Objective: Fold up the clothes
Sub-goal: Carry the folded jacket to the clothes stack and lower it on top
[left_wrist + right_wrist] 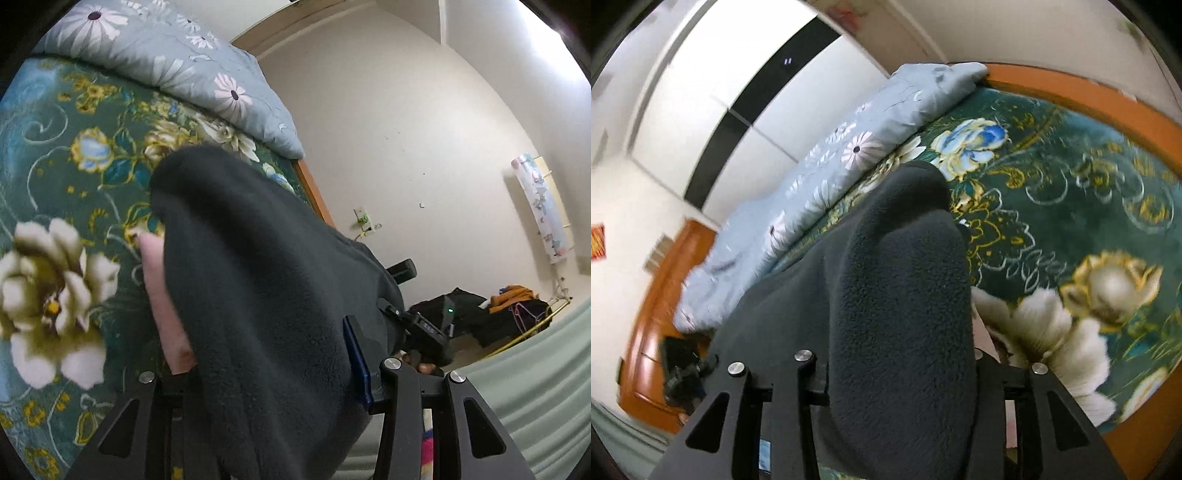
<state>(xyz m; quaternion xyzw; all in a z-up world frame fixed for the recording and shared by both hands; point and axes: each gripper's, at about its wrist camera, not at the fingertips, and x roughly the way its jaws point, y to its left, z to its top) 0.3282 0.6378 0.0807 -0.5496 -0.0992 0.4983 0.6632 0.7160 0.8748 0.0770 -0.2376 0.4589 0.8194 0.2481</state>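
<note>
The left gripper (266,376) has the dark fleece (258,277) bunched thick between its fingers, one pink pad (166,302) showing on the left of the cloth and the blue-edged finger (356,362) on the right, so it is pinching the garment, though the tips are buried and I can't see how deep the bite goes. That is the worry: a fat wad like this could slide out of the pinch if it is tugged sideways, or only the outer layer may be caught, so the fold would come out lopsided. The fleece is held up over the bed (55,147), draping across toward the other hand. The right gripper (901,369) is likewise closed on the fleece (901,295), cloth heaped over its fingers. Both tools are tilted, pointing out over the floral cover toward the quilt (849,147); pulled unevenly, the slack between them might twist or drag on the cover
</note>
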